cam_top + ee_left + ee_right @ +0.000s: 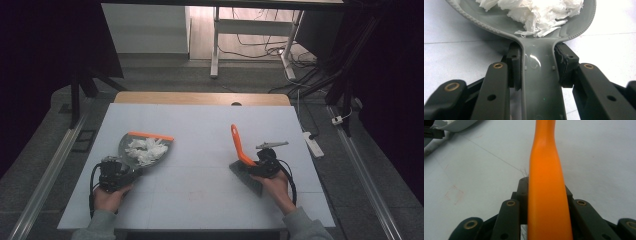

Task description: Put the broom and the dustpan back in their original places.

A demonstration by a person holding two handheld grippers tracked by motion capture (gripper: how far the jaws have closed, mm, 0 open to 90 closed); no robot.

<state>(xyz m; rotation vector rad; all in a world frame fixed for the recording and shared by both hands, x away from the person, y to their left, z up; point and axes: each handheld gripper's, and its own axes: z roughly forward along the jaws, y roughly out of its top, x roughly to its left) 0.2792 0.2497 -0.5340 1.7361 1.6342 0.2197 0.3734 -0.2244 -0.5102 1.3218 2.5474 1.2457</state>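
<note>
A grey dustpan (145, 150) with an orange front lip lies on the white table at the left, holding a heap of torn white paper (146, 150). My left gripper (120, 172) is shut on the dustpan's handle (540, 82), both pads pressed against its sides, and the paper (534, 11) fills the pan just beyond. At the right, my right gripper (260, 162) is shut on the orange handle (546, 182) of a hand brush (245, 165). Its grey bristle head rests on the table and the handle (236, 140) points up and away.
The white table top (200, 125) has a wooden strip along its far edge. Beyond the table stand a desk frame (216, 45) and loose cables on the floor. A white power strip (313, 142) lies off the table's right side.
</note>
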